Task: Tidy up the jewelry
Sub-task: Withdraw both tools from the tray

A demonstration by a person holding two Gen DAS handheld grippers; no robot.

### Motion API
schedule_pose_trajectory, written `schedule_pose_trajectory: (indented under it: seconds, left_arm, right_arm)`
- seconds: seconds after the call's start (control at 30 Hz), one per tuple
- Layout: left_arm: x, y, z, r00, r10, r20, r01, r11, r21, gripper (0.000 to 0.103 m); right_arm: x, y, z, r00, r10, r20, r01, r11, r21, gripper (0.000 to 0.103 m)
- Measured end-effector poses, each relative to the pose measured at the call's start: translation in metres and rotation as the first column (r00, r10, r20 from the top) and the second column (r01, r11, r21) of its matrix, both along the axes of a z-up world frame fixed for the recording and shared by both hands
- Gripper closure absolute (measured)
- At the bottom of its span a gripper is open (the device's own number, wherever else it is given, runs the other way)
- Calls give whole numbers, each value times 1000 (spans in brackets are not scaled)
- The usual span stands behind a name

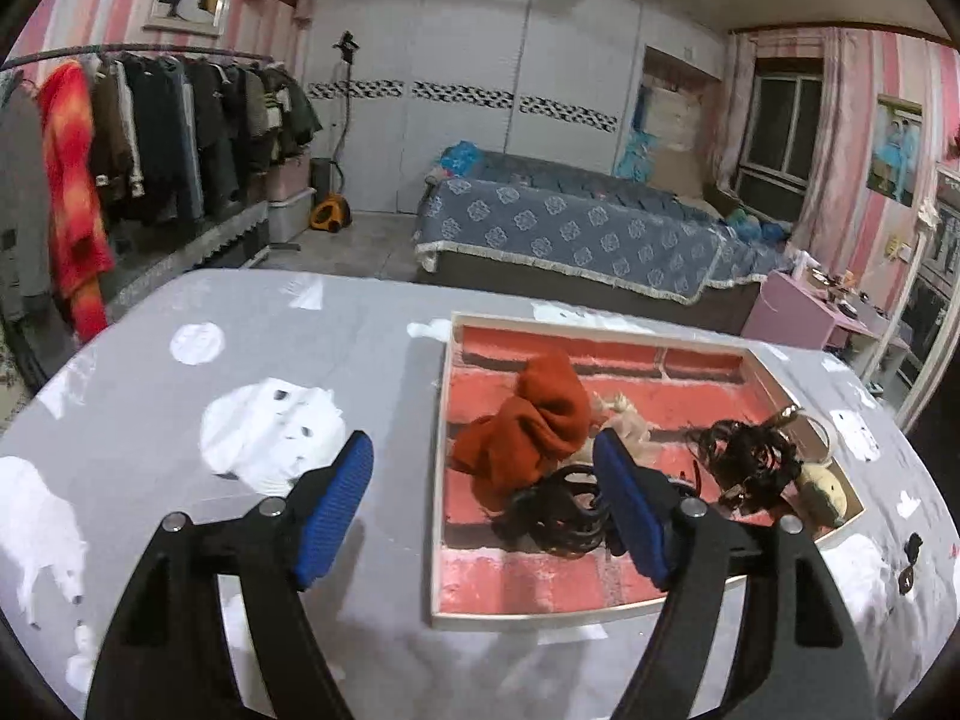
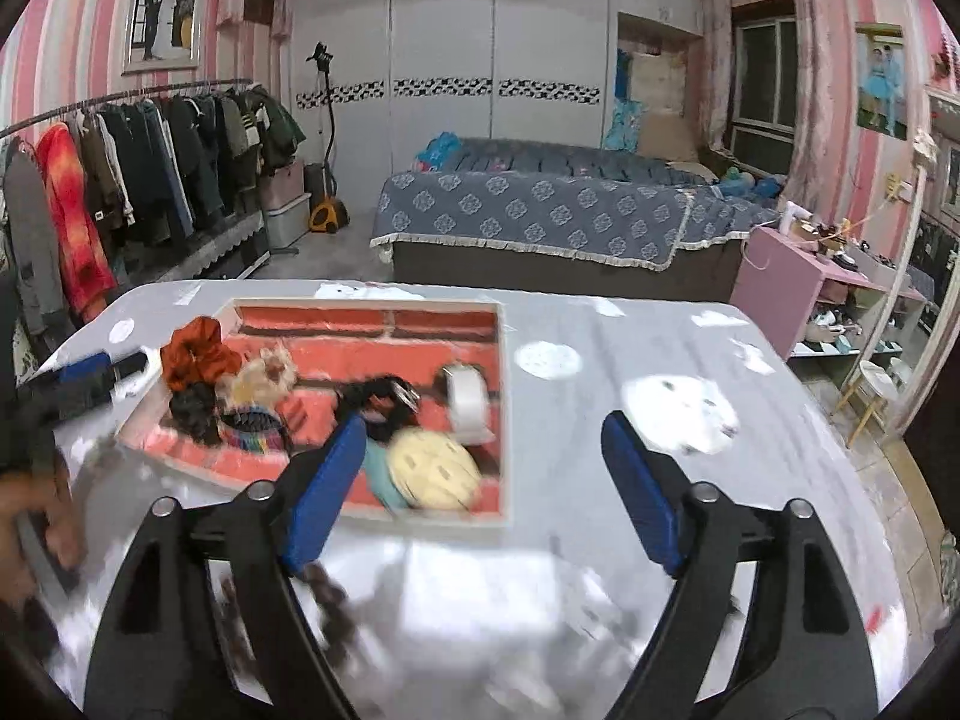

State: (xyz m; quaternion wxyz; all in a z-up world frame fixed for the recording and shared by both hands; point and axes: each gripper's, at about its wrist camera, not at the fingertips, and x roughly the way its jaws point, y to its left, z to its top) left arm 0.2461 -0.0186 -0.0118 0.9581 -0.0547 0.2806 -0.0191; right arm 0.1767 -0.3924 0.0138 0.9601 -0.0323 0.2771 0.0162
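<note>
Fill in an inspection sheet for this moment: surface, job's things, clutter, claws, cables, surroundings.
Surface: table under a grey cloth with white animal prints.
Job's things: shallow tray with a brick-pattern lining holds an orange scrunchie, black hair ties, a white bangle and a cream round piece.
Clutter: small dark item on the cloth right of the tray; blurred dark item near the right claw.
Claws: left claw open and empty at the tray's left edge; right claw open and empty.
Cables: nothing seen.
Surroundings: bed, clothes rack, pink shelf.
</note>
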Motion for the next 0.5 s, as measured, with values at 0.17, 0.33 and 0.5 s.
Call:
schedule_pose_trajectory:
  seconds: [0.17,0.33,0.5]
  left_arm:
    - [-51,-19,21,998,-54,32,52,996,75,28]
    - [-105,-42,0,996,-82,-20,84,991,100,22]
    - [-123,-73,-16,994,-93,-64,100,989,113,22]
  right_arm:
    - [-51,-54,-13,999,-25,-25,24,1000,-13,21]
    - [-101,-101,-32,997,-61,-42,62,998,31,18]
    - [-128,-116,-49,996,-73,-45,75,996,37,18]
